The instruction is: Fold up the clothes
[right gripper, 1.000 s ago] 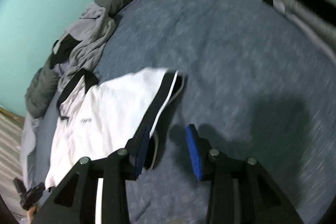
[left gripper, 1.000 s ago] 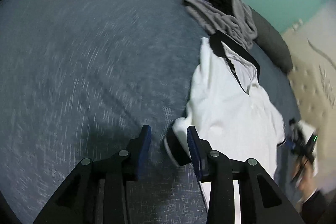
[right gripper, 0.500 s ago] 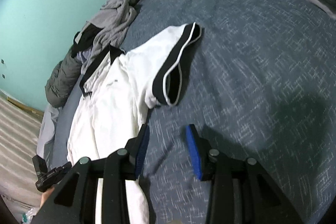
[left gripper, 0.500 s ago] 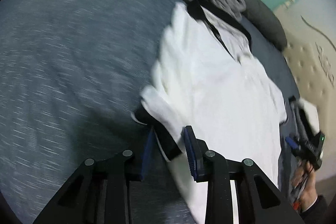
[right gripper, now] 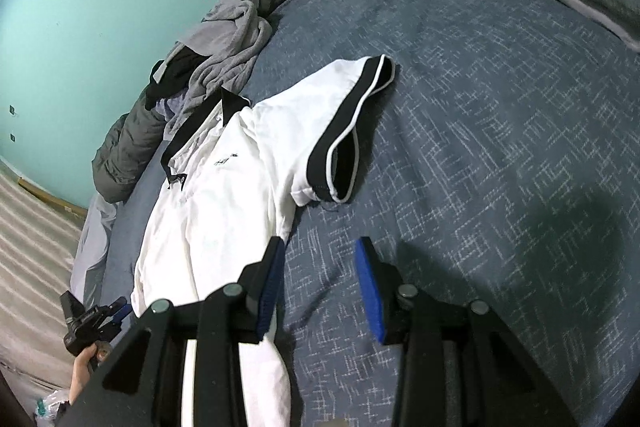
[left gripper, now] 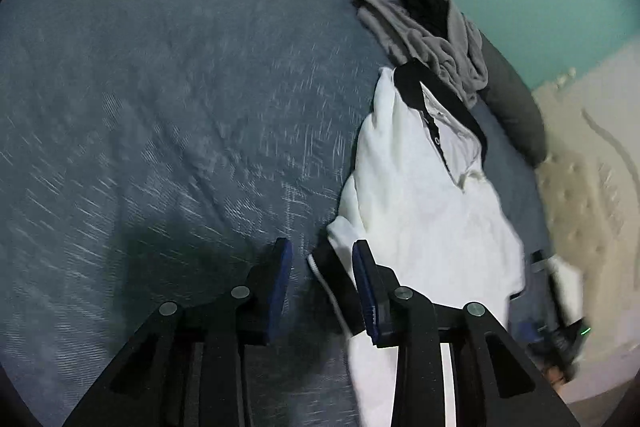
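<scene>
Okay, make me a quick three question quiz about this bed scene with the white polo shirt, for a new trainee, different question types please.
1. True or false: the left gripper is clamped on the grey hoodie.
2. Multiple choice: the white polo shirt lies on A) a wooden floor, B) the blue-grey bed cover, C) a chair.
3. Fill in: the trim of the shirt's sleeve cuff and collar is ____.

Key:
1. False; its jaws are open, straddling a black cuff of the shirt.
2. B.
3. Black; the cuff also has a thin white edge.
</scene>
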